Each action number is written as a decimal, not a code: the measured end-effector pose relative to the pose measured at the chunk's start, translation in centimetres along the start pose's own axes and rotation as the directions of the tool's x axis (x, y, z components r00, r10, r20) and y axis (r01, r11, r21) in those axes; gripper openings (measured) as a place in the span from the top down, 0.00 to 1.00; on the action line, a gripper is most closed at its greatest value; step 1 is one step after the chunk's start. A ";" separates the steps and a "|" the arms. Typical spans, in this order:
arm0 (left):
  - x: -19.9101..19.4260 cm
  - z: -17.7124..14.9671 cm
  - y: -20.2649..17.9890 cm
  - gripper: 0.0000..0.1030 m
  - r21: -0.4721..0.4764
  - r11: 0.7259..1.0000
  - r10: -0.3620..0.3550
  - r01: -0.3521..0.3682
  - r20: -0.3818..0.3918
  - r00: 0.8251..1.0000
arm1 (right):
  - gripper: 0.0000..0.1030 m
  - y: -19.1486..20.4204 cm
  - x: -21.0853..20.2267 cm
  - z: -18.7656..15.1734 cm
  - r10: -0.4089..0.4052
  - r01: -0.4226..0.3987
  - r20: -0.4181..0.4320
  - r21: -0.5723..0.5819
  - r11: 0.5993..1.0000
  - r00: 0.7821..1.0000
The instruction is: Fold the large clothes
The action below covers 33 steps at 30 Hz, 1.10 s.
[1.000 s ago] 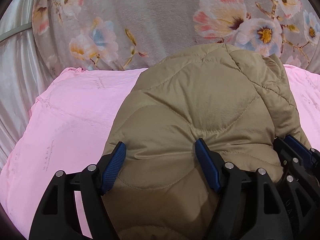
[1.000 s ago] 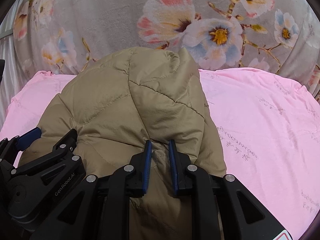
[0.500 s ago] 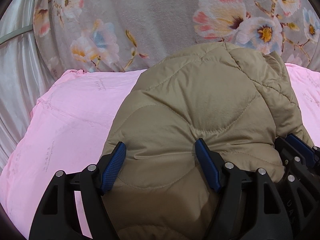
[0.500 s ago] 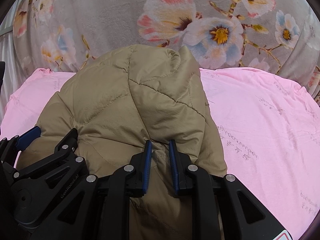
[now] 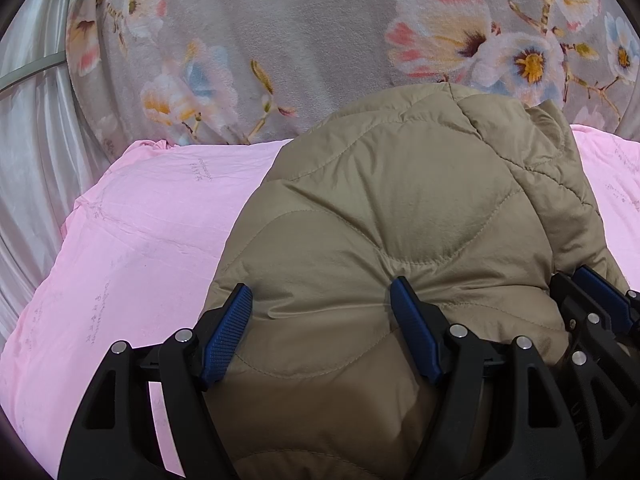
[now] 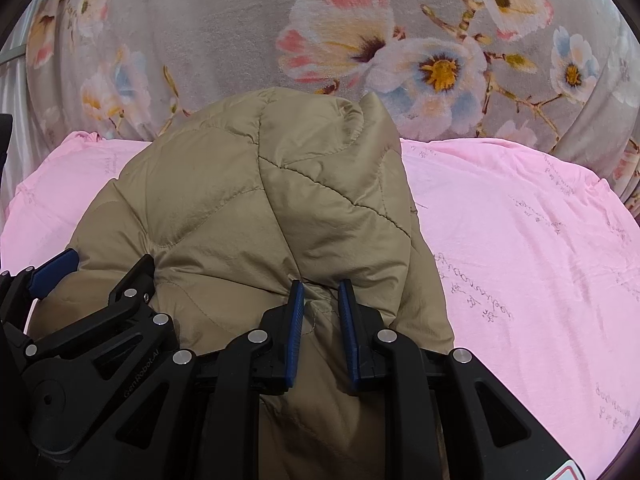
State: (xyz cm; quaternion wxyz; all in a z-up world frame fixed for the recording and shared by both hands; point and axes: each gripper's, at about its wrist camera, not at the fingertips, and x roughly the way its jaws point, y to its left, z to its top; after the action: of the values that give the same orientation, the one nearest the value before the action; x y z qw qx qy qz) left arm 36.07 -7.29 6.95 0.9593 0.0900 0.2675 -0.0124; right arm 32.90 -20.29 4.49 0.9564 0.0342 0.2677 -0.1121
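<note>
Fingers of my right gripper are pinching a narrow fold of the tan quilted jacket, while my left gripper is standing wide, pads pressing into a puffy section low in the frame. It is lying bunched at centre on the pink sheet, floral blanket across the top. I judge a fold is underway; next I need to lift both edges together.

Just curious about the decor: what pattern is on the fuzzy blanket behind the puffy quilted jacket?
Grey plush blanket printed with large pink, white and blue flowers on thin branches, clearest in the right wrist view.
</note>
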 end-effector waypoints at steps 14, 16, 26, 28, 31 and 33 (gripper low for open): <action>-2.4 -0.5 1.1 0.29 -0.039 0.999 -0.037 0.037 0.010 0.999 | 0.80 -0.5 -3.8 -0.9 0.018 -0.018 0.009 0.023 1.000 1.000; -4.4 -1.1 1.5 0.30 -0.036 0.997 -0.064 0.063 -0.004 0.998 | 0.80 -0.7 -5.5 -1.8 0.056 -0.055 -0.009 0.031 0.998 0.998; -6.8 -4.2 1.4 0.49 -0.021 0.997 -0.080 0.079 -0.049 0.996 | 0.81 -0.2 -5.2 -4.5 0.034 -0.035 -0.062 -0.017 0.999 0.997; -6.6 -4.4 1.3 0.49 -0.019 0.997 -0.075 0.074 -0.049 0.996 | 0.81 -0.3 -5.0 -4.6 0.042 -0.042 -0.071 -0.006 0.999 0.997; -6.4 -4.6 1.1 0.49 -0.008 0.998 -0.067 0.066 -0.046 0.997 | 0.81 -0.5 -4.6 -4.6 0.052 -0.052 -0.083 0.004 0.999 0.995; -6.1 -4.6 1.2 0.49 -0.008 0.998 -0.069 0.069 -0.048 0.996 | 0.81 -0.5 -4.5 -4.5 0.052 -0.052 -0.088 0.003 0.999 0.995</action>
State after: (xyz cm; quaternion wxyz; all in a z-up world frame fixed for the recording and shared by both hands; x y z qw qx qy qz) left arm 28.54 -5.46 6.45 0.9519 0.0779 0.2934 -0.0423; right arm 26.73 -19.31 2.97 0.9463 0.0462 0.3083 -0.0856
